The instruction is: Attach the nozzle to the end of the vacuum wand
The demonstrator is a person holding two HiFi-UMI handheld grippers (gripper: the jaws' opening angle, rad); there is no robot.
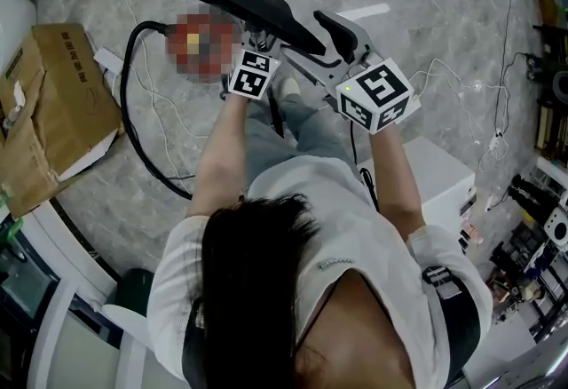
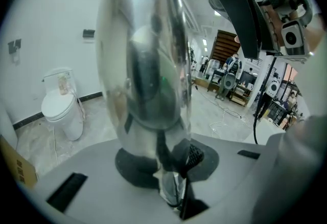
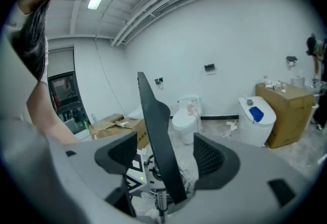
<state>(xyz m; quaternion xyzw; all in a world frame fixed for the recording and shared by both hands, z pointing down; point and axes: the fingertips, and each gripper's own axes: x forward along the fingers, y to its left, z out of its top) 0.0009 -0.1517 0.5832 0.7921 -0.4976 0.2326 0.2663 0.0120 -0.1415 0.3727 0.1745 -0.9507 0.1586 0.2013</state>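
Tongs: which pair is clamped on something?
The left tongs, shut on the shiny wand; the right tongs stand open, pads clear of the black nozzle.

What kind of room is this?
Probably a workshop or test room set up like a bathroom: toilets stand along the wall, and a cardboard box sits on the marble floor.

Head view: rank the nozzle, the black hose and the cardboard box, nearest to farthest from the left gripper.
1. nozzle, just above the left gripper in the picture.
2. black hose, curving over the floor to its left.
3. cardboard box, far left, beyond the hose.
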